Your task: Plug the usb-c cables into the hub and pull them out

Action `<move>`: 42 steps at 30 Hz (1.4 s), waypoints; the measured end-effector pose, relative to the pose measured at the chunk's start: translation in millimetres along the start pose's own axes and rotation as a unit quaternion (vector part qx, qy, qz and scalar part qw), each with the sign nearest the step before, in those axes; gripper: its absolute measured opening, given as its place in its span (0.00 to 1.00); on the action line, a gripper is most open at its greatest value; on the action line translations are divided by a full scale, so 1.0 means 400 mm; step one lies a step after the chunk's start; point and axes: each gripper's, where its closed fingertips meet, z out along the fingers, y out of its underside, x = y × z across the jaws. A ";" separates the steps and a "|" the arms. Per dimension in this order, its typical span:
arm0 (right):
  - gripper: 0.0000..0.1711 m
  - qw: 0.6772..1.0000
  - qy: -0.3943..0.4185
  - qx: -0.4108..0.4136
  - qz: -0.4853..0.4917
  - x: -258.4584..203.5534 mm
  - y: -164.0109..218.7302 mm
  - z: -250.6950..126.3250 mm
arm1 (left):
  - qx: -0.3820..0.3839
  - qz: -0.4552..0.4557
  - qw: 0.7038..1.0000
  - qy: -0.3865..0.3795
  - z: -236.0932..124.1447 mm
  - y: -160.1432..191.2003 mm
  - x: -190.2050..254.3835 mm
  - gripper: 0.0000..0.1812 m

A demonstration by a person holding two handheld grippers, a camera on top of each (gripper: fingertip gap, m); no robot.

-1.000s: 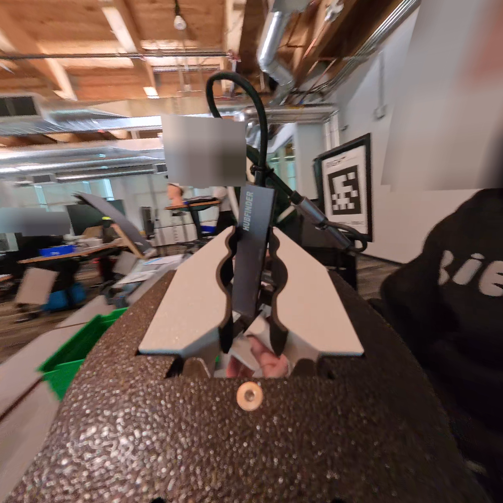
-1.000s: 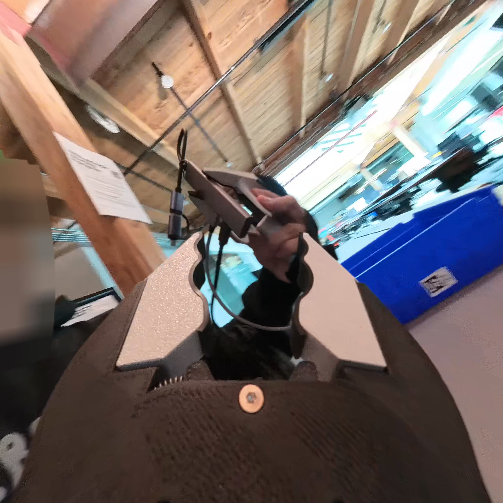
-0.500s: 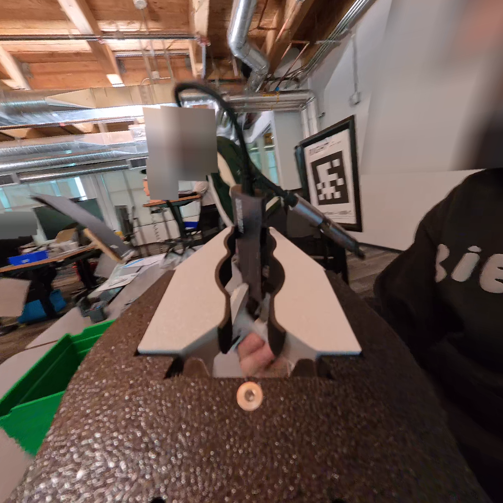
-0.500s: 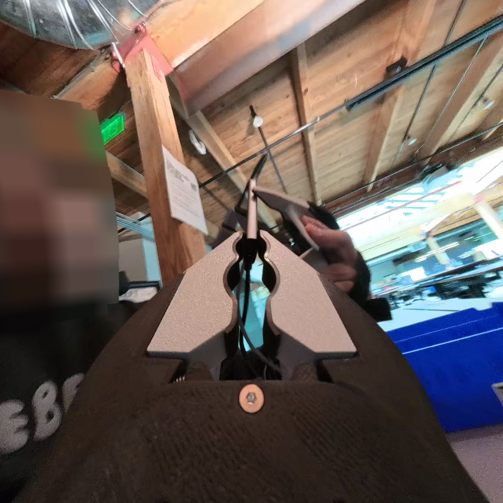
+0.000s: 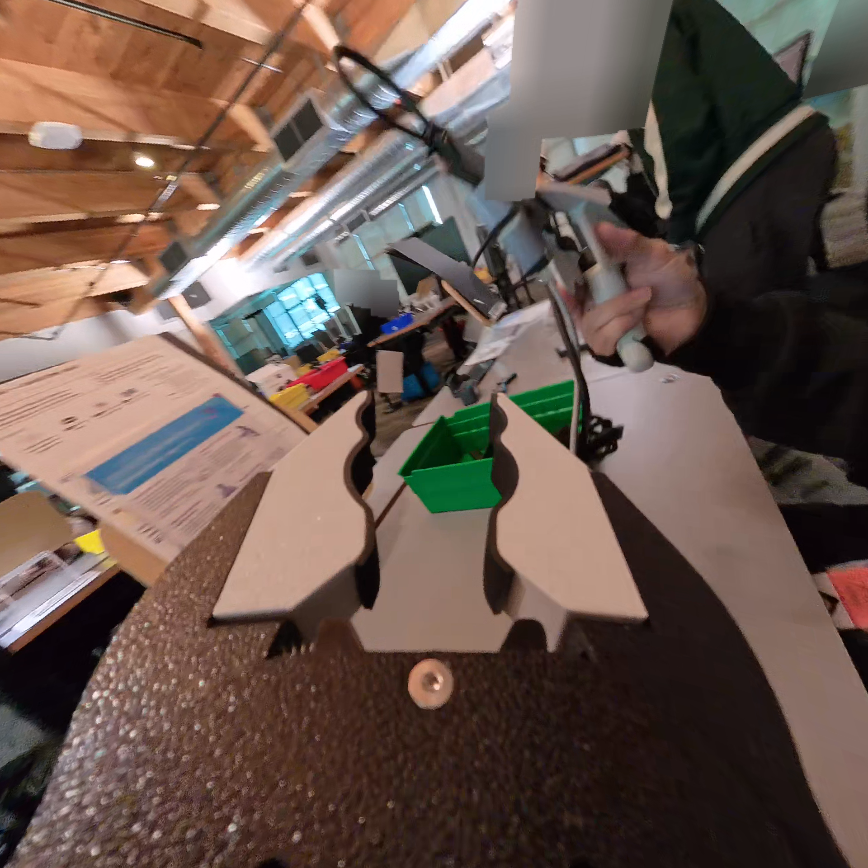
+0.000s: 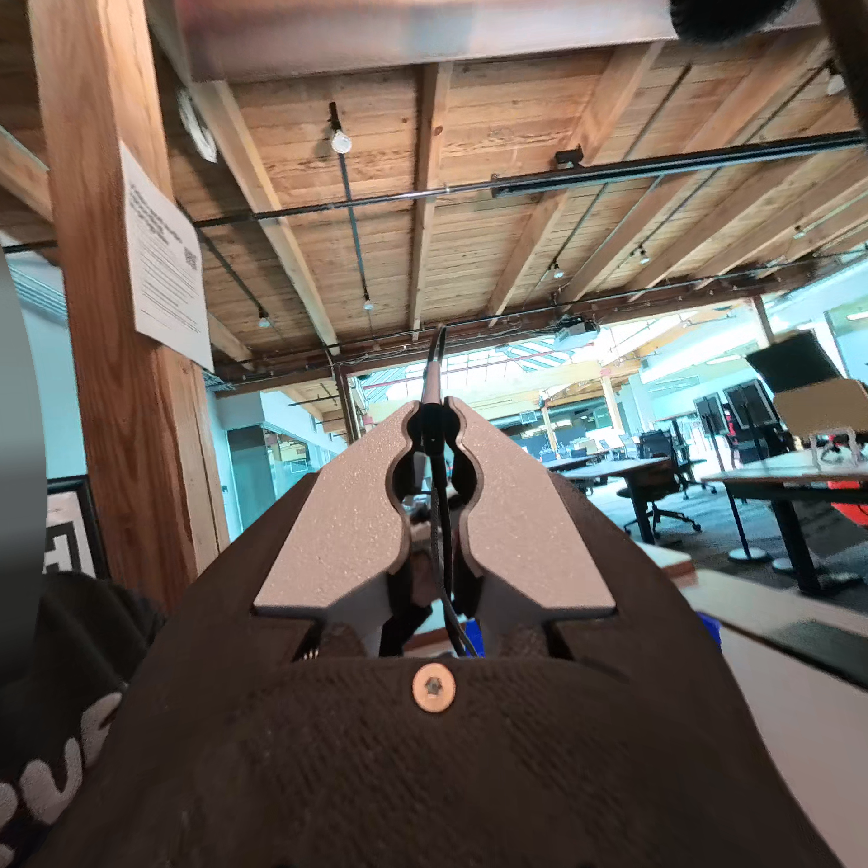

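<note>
R tongs (image 6: 431,403) pinch the cable (image 6: 441,507) at its plug, tip poking up past the tips, cord trailing back between fingers. L tongs (image 5: 431,408) spread, empty, over worktop (image 5: 657,451); green bin (image 5: 451,479) beyond.

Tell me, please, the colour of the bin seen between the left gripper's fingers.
Green bin, clearest in the left wrist view.
</note>
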 end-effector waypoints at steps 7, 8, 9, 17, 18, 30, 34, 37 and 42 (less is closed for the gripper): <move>0.04 0.999 -0.011 -0.012 -0.051 -0.039 -0.167 0.118 | 0.036 -0.055 0.996 -0.065 -0.097 0.032 -0.027 0.23; 0.04 0.998 -0.001 -0.010 -0.056 -0.033 -0.191 0.121 | 0.032 -0.058 0.996 -0.067 -0.101 0.045 -0.025 0.23; 0.04 0.998 0.010 -0.014 -0.061 -0.023 -0.210 0.122 | 0.028 -0.060 0.995 -0.068 -0.103 0.057 -0.023 0.23; 0.05 0.981 0.140 -0.102 -0.091 0.198 -0.234 0.086 | 0.008 -0.104 0.993 -0.060 -0.076 0.163 0.013 0.23; 0.05 0.982 0.137 -0.108 -0.075 0.211 -0.235 0.084 | 0.007 -0.110 0.992 -0.059 -0.071 0.173 0.021 0.23; 0.04 0.932 0.163 -0.289 0.148 0.317 0.303 -0.046 | 0.005 -0.081 0.989 -0.125 -0.052 0.238 0.080 0.23; 0.04 0.921 0.166 -0.237 0.261 0.307 0.437 -0.118 | -0.085 0.039 0.988 -0.120 -0.026 0.319 0.125 0.27; 0.04 0.920 0.158 -0.162 0.320 0.298 0.467 -0.156 | -0.133 0.103 0.982 -0.088 -0.011 0.368 0.156 0.32; 0.04 0.926 0.144 -0.062 0.345 0.284 0.446 -0.213 | -0.110 0.111 0.985 -0.077 -0.018 0.387 0.161 0.34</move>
